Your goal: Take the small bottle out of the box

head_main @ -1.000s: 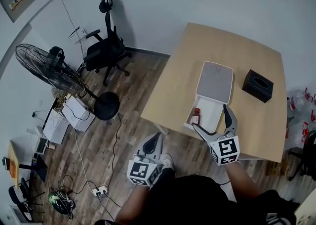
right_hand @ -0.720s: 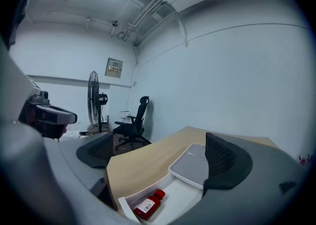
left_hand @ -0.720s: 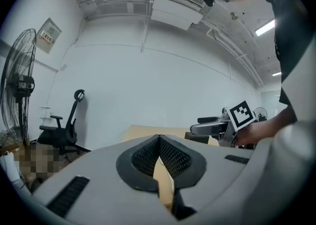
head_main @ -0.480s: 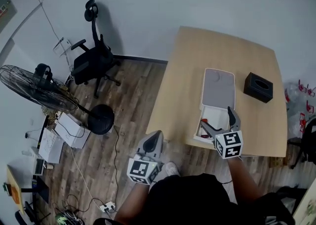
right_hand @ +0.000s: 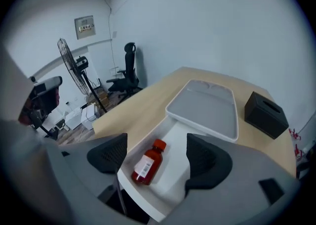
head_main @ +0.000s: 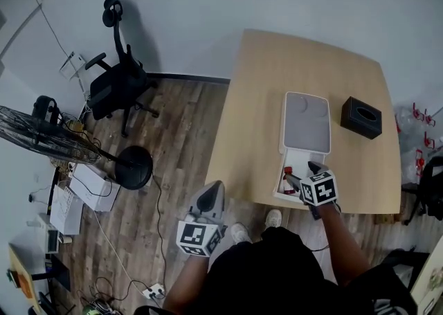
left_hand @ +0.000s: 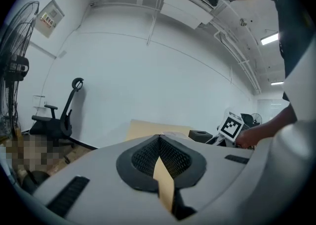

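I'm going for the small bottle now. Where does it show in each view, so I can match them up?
Head view: the small bottle lies in the white box, at its near left corner by the table's edge.
Left gripper view: not in it.
Right gripper view: low centre, lying on its side in the box, red cap pointing away.
Shared landmark: the black box on the table, seen in all three.

In my head view the right gripper point(head_main: 299, 174), jaws closing with the small bottle point(head_main: 288, 185) between them, covers most of that bottle and the box's point(head_main: 302, 157) near end. I can't read the bottle's print. The standing fan point(head_main: 48, 142) runs off the left edge.
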